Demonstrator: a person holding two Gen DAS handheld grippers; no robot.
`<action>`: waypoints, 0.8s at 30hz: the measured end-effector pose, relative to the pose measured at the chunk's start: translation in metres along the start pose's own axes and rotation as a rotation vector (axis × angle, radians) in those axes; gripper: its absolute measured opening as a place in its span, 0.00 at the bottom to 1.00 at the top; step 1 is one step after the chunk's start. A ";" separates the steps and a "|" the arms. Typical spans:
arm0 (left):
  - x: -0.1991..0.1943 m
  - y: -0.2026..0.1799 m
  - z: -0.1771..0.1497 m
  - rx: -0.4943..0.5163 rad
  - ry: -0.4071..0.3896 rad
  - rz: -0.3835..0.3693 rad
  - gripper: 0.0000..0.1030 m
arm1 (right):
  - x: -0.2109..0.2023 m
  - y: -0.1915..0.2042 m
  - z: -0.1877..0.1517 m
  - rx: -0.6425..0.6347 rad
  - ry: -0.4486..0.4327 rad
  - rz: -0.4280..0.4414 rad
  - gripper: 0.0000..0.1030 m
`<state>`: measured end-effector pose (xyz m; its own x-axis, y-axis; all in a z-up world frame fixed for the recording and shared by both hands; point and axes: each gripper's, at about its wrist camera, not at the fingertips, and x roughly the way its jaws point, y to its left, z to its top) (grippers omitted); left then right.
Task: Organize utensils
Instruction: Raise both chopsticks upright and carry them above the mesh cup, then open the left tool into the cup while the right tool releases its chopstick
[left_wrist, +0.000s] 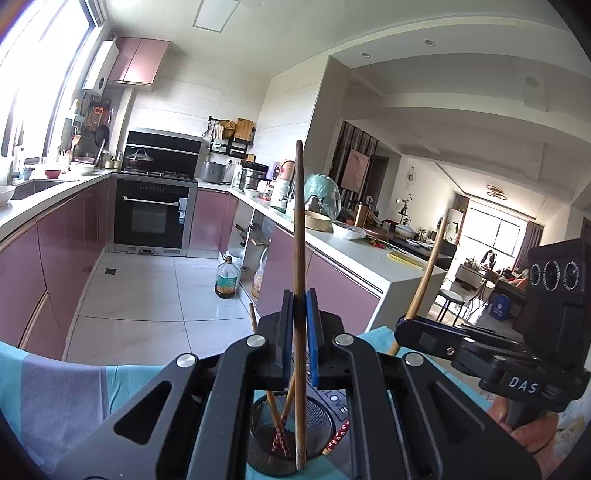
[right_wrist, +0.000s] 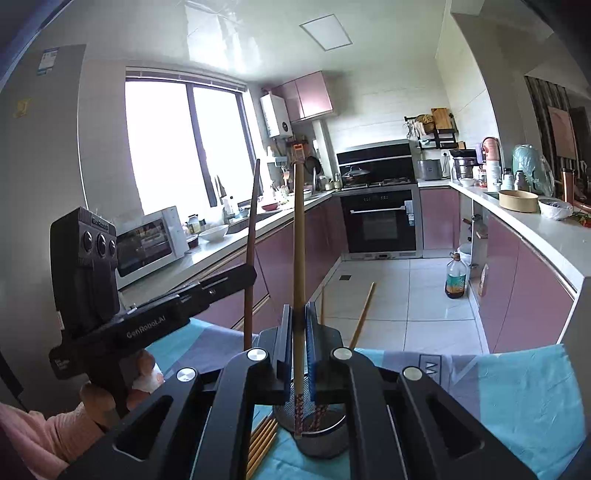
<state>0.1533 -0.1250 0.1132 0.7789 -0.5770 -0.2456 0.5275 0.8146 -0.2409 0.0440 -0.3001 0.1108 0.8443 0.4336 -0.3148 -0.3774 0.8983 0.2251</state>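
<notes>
My left gripper is shut on a dark brown chopstick that stands upright, its lower end inside a black mesh cup. Other chopsticks with red patterned ends lean in that cup. My right gripper is shut on a lighter bamboo chopstick, also upright, its patterned end over the mesh cup. Each gripper shows in the other's view: the right gripper to the right, the left gripper to the left. Both are just above the cup.
The cup stands on a teal and grey cloth. Several loose bamboo chopsticks lie on the cloth left of the cup. Beyond the table edge are a tiled floor, an oil bottle and pink kitchen cabinets.
</notes>
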 end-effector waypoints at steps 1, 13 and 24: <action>0.005 -0.002 0.000 0.007 -0.003 0.012 0.07 | 0.002 -0.002 0.001 -0.002 -0.004 -0.004 0.05; 0.066 -0.003 -0.043 0.055 0.114 0.102 0.07 | 0.052 -0.017 -0.024 0.010 0.160 -0.016 0.05; 0.071 0.017 -0.059 0.075 0.209 0.103 0.08 | 0.079 -0.026 -0.043 0.057 0.272 -0.068 0.12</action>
<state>0.1978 -0.1560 0.0364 0.7470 -0.4835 -0.4563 0.4783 0.8676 -0.1361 0.1045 -0.2861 0.0401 0.7311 0.3825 -0.5649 -0.2947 0.9239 0.2441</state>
